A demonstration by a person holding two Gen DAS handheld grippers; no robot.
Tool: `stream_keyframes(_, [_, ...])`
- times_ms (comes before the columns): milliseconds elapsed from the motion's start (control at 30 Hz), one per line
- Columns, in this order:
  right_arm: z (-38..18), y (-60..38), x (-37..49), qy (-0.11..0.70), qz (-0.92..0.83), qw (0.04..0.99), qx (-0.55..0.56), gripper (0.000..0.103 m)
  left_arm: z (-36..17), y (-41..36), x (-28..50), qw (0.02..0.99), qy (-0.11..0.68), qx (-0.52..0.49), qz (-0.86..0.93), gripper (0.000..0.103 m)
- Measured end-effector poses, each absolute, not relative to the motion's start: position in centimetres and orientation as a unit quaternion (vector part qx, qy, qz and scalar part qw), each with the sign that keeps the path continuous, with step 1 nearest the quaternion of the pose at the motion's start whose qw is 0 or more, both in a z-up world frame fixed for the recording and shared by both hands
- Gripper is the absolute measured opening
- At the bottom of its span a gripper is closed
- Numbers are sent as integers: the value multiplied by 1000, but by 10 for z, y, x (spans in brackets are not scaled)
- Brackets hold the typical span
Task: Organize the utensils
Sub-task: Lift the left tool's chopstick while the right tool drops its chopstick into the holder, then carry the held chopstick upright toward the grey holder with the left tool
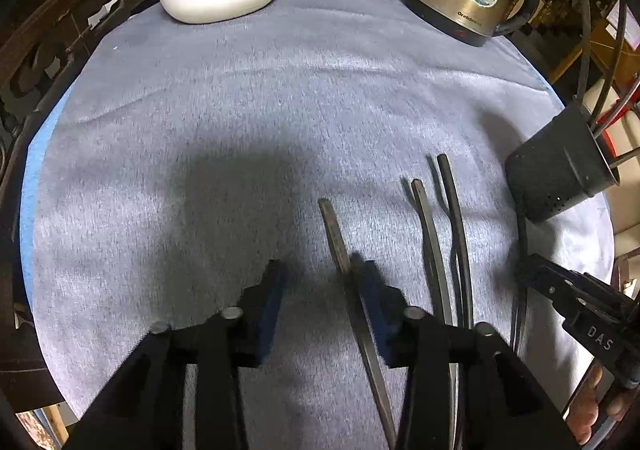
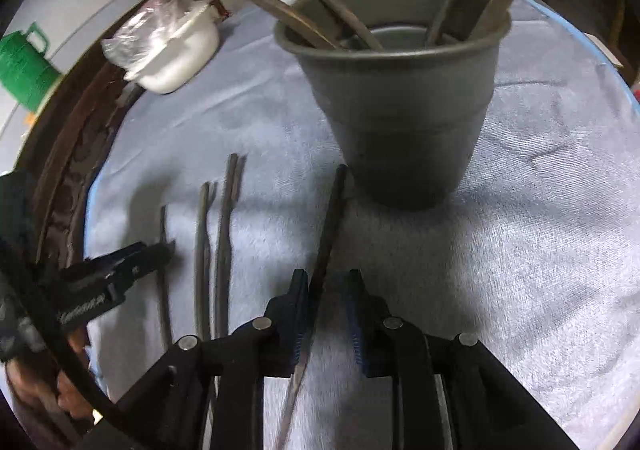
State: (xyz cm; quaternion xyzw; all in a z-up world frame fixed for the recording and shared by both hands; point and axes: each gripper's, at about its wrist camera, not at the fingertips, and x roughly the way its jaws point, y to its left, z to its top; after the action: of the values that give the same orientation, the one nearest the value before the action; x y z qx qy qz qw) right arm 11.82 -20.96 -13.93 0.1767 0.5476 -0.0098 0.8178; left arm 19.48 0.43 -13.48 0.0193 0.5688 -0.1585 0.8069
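Four chopsticks (image 1: 430, 246) (dark) lie on grey cloth (image 1: 240, 122).

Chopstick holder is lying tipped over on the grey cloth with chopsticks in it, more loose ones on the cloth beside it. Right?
Not quite. The chopstick holder stands upright on the grey cloth, not tipped over; the right wrist view shows its open rim facing up. The rest holds: chopsticks stand in it, and loose chopsticks lie on the cloth beside it.

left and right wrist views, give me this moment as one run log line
stage: sorting chopsticks | left tongs: open, chopstick by one finger | right tongs: open around chopstick | holder: upright, several inside | loose pair on cloth
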Motion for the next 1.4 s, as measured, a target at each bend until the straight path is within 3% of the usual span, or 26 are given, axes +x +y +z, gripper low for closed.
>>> stream_keyframes(100, [-139, -202, 123, 539, -27, 827, 155, 23, -136, 2, 197, 811, 564, 20, -156, 11])
stream_keyframes(133, [-139, -199, 123, 537, -30, 830, 146, 22, -137, 2, 198, 811, 563, 18, -157, 11])
stream_keyframes(200, [-138, -193, 124, 536, -26, 835, 123, 11, -138, 10, 191, 813, 561, 13, -155, 10])
stream_keyframes(300, [-136, -193, 118, 533, -12, 836, 131, 9, -129, 16, 179, 822, 549, 14, -150, 6])
stream_keyframes(967, [8, -203, 16, 287, 132, 933, 172, 8, 30, 34, 97, 909, 364, -32, -200, 5])
stream_keyframes(1233, [28, -204, -3, 255, 117, 947, 160, 8, 69, 26, 74, 932, 298, -23, -206, 5])
stream_keyframes(1400, [21, -206, -3, 263, 124, 943, 162, 8, 68, 23, 68, 933, 295, -18, -204, 5])
